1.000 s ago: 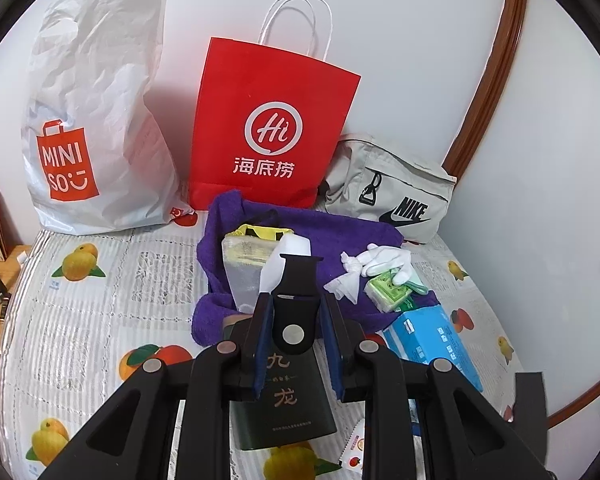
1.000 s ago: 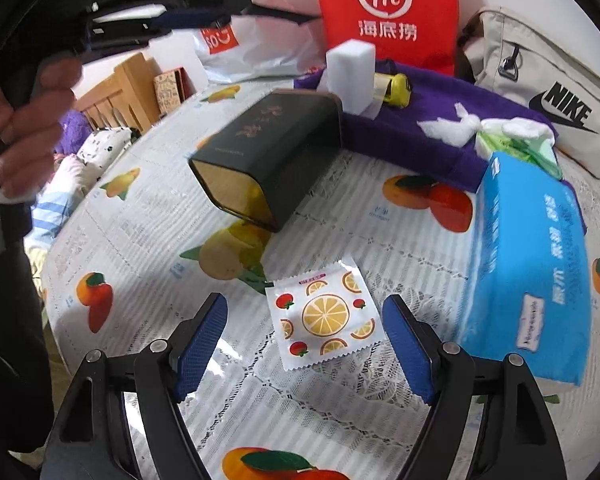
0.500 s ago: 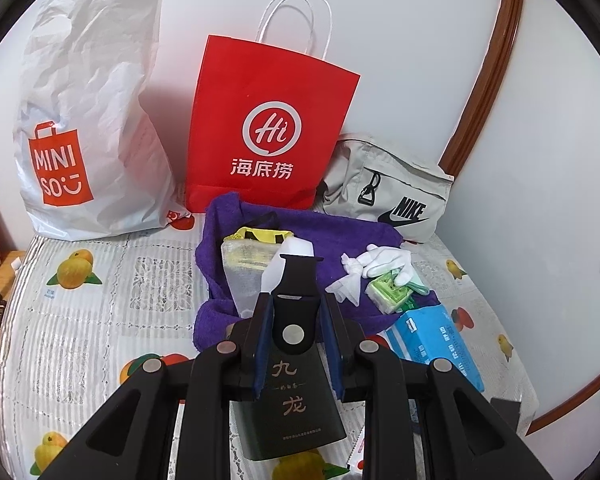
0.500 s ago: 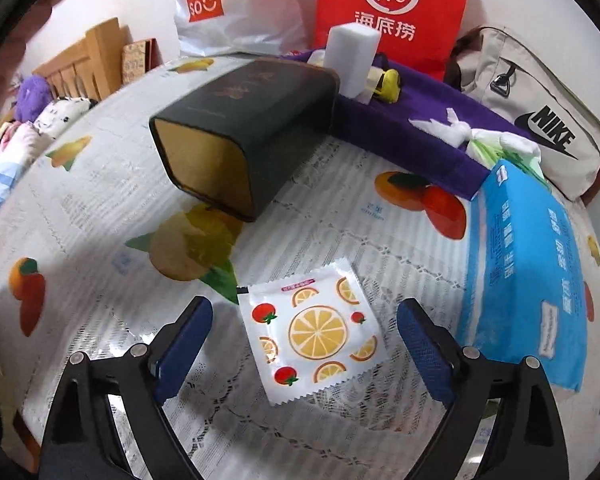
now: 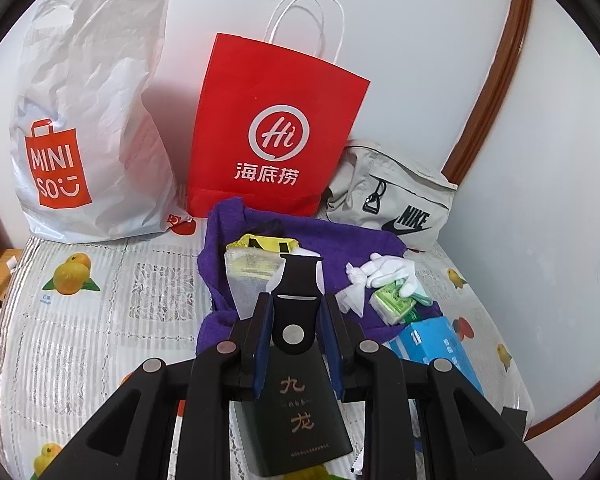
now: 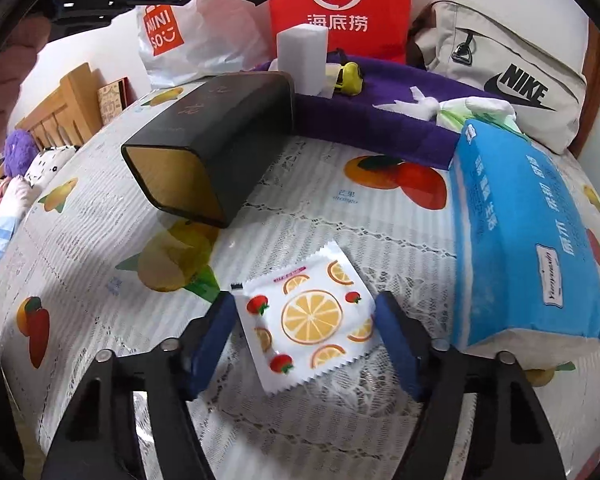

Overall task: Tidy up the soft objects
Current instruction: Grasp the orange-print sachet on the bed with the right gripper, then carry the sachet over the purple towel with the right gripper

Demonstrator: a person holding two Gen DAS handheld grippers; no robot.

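A fruit-print sachet (image 6: pixel 312 316) lies flat on the tablecloth. My right gripper (image 6: pixel 305 300) straddles it, its jaws closing; the blue pads (image 6: pixel 216 320) stand at its two side edges without pressing. My left gripper (image 5: pixel 297 300) hangs above the table, shut on a black flat piece with a silver rivet (image 5: pixel 296 280). Under it lies a black tin (image 5: pixel 296 412), also on its side in the right wrist view (image 6: pixel 212 140). A purple towel (image 6: pixel 380 108) carries a white sponge block (image 6: pixel 302 56), a yellow item (image 6: pixel 350 76) and white gloves (image 5: pixel 384 272).
A blue tissue pack (image 6: pixel 528 232) lies just right of the sachet. A red paper bag (image 5: pixel 276 128), a white Miniso bag (image 5: pixel 88 120) and a grey Nike bag (image 5: pixel 392 204) line the back wall. A wooden bed frame (image 6: pixel 72 96) stands left of the table.
My right gripper tipped down over the sachet; its jaws widened, then narrowed to the sachet's edges. The left gripper kept its place and its hold.
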